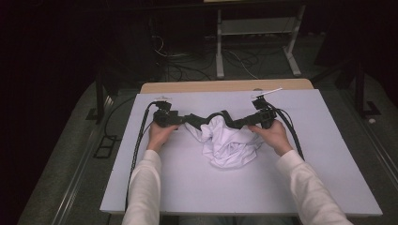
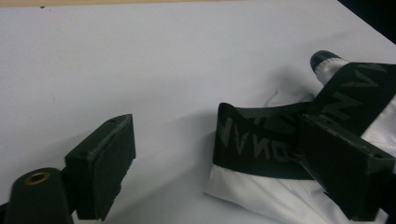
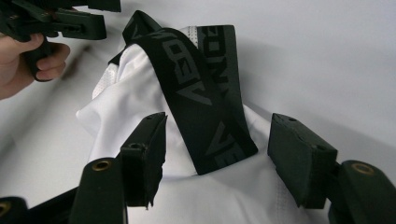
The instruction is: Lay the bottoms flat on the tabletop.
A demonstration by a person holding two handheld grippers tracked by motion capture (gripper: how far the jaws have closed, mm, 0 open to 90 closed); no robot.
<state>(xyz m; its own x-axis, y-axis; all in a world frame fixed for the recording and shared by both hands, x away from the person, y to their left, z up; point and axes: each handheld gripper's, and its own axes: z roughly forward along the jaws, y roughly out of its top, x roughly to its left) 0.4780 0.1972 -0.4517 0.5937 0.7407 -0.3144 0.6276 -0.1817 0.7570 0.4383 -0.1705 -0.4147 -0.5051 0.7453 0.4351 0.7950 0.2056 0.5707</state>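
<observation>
A crumpled white garment (image 1: 228,145) with a black lettered waistband (image 1: 221,116) lies in the middle of the white board (image 1: 187,183). My left gripper (image 1: 186,119) reaches in from the left and my right gripper (image 1: 241,123) from the right, both at the waistband. In the left gripper view my left gripper (image 2: 219,140) is open, and a fold of the waistband (image 2: 261,144) lies against its right-hand jaw. In the right gripper view my right gripper (image 3: 219,123) is open, its jaws either side of the waistband loop (image 3: 205,107) over the white cloth (image 3: 126,107). The left gripper (image 3: 70,21) appears at the top left, held by a hand.
The white board rests on a wooden table (image 1: 225,86) whose edge shows at the back. Black cables (image 1: 139,140) run along the board's left side and past the right hand (image 1: 293,136). A metal table frame (image 1: 256,42) and loose wires stand on the dark floor beyond.
</observation>
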